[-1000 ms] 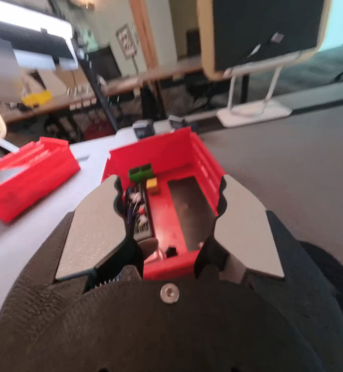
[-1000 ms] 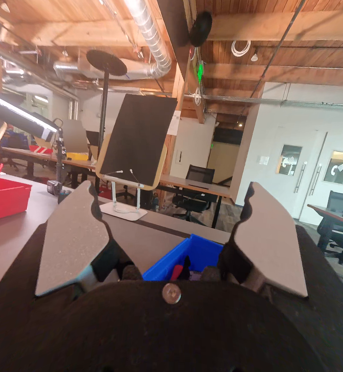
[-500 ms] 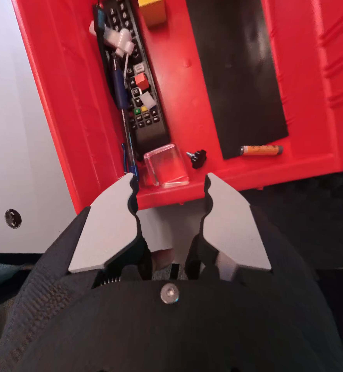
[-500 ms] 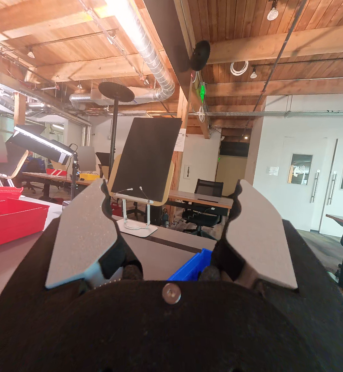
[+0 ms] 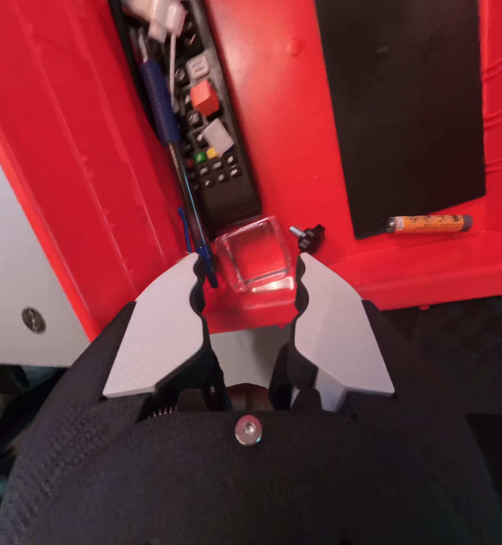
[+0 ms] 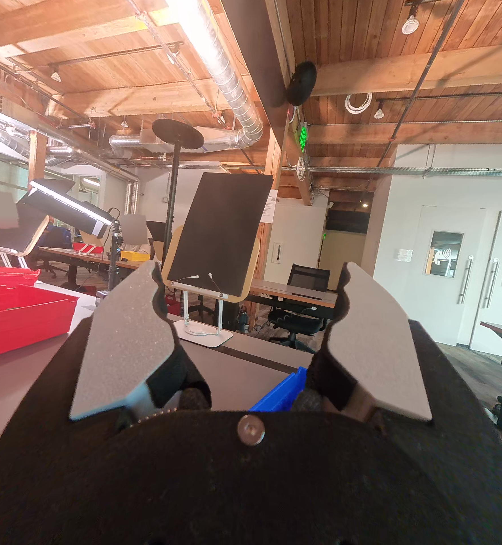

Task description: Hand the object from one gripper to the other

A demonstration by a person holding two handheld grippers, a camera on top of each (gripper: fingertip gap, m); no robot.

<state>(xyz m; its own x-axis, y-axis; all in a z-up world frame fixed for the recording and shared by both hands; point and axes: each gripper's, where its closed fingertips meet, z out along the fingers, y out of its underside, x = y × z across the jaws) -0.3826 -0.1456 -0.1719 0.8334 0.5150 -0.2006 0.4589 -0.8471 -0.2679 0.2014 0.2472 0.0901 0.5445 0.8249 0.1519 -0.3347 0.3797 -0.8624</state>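
In the left wrist view a clear plastic cube (image 5: 252, 256) lies in the near corner of a red bin (image 5: 67, 182). My left gripper (image 5: 247, 262) is open and points down into the bin, its fingertips on either side of the cube's near end and not closed on it. A blue pen (image 5: 161, 100) lies just beside the left fingertip. My right gripper (image 6: 249, 272) is open and empty, held level above the grey table and pointing into the room, away from the bin.
The bin also holds a black remote (image 5: 214, 141) with small red and grey cubes on it, a black knob screw (image 5: 310, 237), an orange battery (image 5: 428, 224) and a black sheet (image 5: 403, 112). The right wrist view shows a blue bin (image 6: 285, 392), the red bin (image 6: 17, 318) and a tablet stand (image 6: 217, 241). Tip to tip, the grippers are about 75 cm apart.
My left gripper tipped down from a level view over the bin and moved in close, so its tips now flank the clear cube. My right gripper tilted upward slightly and stayed open.
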